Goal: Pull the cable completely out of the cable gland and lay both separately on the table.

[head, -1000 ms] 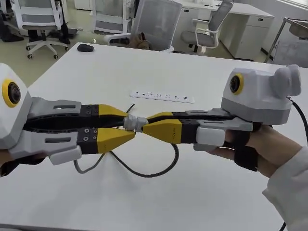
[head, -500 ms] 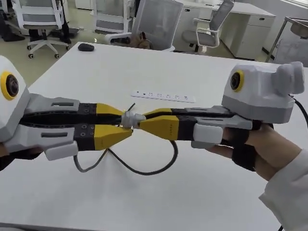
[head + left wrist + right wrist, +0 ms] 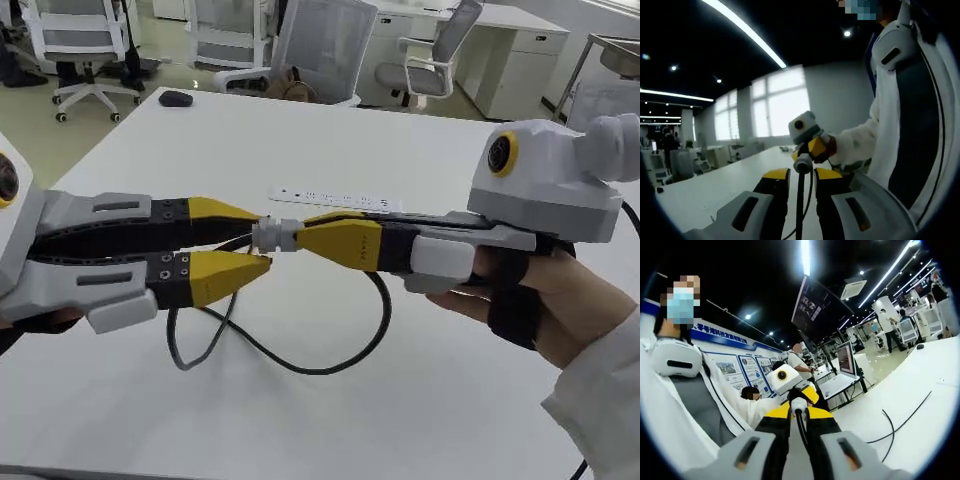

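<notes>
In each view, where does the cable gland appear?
Head view: cable gland at centre, in the right gripper's tips.
Left gripper view: cable gland just below centre, beyond own jaws.
Right gripper view: cable gland low centre, between own jaws.
Shared landmark: the black cable.

Pale grey cable gland [image 3: 272,235] held aloft, its axis lying 9-to-3 o'clock. Dark cable [image 3: 310,372] threaded through it — sagging toward 6 o'clock, looping onto the tabletop [image 3: 420,400].
</notes>
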Demonstrator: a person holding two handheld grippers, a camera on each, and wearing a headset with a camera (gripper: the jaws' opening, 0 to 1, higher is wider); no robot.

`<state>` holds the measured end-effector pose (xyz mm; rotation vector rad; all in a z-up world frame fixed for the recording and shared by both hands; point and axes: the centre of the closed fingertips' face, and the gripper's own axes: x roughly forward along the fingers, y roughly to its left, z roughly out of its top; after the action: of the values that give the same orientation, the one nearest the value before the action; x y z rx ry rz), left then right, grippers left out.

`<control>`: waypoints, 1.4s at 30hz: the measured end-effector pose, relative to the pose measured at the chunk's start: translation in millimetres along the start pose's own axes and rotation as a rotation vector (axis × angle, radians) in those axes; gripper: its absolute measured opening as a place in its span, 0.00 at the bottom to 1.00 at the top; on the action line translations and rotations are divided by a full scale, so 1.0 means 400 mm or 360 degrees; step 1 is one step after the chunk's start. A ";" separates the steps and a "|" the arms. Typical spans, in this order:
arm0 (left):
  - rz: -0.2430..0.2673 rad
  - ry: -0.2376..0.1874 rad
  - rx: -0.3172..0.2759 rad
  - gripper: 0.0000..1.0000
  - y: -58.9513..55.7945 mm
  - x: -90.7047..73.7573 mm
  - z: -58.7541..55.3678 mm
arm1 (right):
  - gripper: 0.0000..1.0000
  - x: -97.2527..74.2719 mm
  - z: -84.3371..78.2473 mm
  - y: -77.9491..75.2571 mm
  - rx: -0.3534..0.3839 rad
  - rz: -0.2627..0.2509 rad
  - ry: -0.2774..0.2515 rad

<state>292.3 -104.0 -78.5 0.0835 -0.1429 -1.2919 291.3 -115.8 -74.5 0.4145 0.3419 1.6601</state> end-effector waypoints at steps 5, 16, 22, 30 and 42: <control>-0.0019 0.0029 0.0073 0.17 -0.006 0.008 0.000 | 0.09 0.011 -0.010 -0.003 0.0144 0.0016 0.0026; -0.0027 0.0075 -0.0223 0.15 -0.006 0.007 -0.017 | 0.09 0.010 -0.020 -0.013 0.0270 -0.0005 0.0039; -0.0044 0.0038 -0.0365 0.14 -0.012 0.015 -0.015 | 0.09 0.005 -0.020 -0.007 0.0061 -0.0035 0.0051; -0.0068 0.0034 -0.0441 0.14 -0.035 0.034 -0.024 | 0.00 0.001 0.018 0.028 -0.0126 0.0043 -0.0036; -0.0028 -0.0080 -0.0112 0.15 -0.020 0.026 0.027 | 0.21 -0.023 0.011 0.020 0.0081 0.0027 0.0024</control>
<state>285.8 -116.0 -68.3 -0.0078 -0.1395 -1.3160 287.1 -126.2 -67.7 0.4443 0.3936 1.6742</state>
